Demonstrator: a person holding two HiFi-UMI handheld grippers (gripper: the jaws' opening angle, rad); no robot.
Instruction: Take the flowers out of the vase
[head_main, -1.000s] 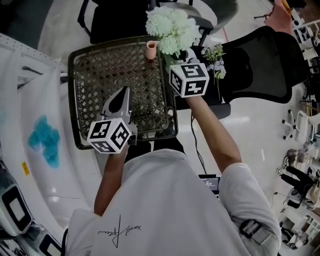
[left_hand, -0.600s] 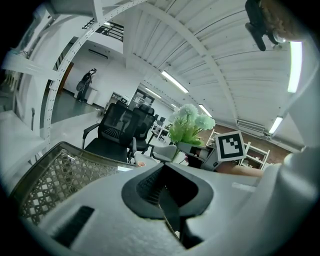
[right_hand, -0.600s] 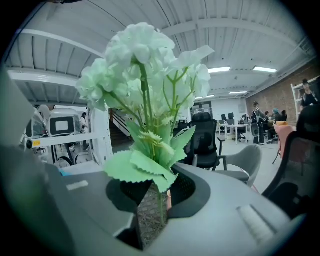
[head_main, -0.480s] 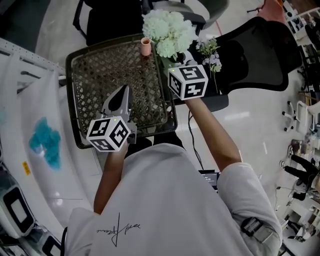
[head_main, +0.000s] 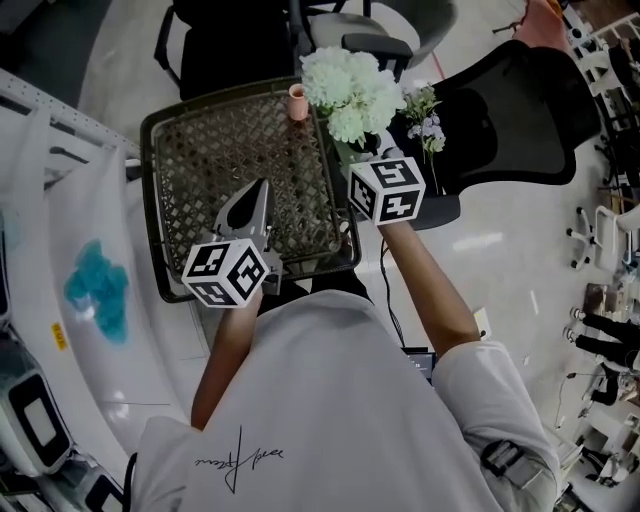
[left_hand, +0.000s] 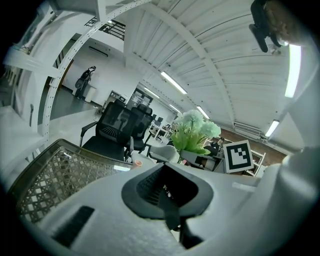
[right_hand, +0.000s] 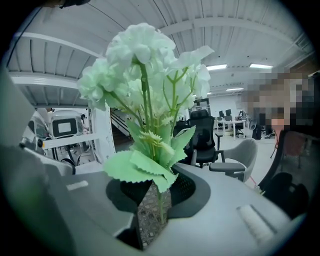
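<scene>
A bunch of pale green-white flowers (head_main: 352, 85) hangs clear of the small pink vase (head_main: 298, 100), to its right, by the right rim of the wicker tray (head_main: 160, 200). My right gripper (head_main: 366, 146) is shut on their stems below the leaves. In the right gripper view the flowers (right_hand: 150, 75) rise straight up from the right gripper (right_hand: 157, 212). My left gripper (head_main: 257, 190) hovers over the tray's near half, jaws together and empty. In the left gripper view I see the left gripper (left_hand: 170, 212), the vase (left_hand: 136, 162) and the flowers (left_hand: 196, 131).
A black office chair (head_main: 510, 110) stands right of the tray with a small sprig of purple and white flowers (head_main: 428, 112) on it. A white surface with a blue patch (head_main: 97, 290) lies to the left. Grey and black chairs (head_main: 390, 25) stand beyond the tray.
The right gripper has drawn the flowers back toward the person and slightly right, farther from the vase. The left gripper has stayed over the tray.
</scene>
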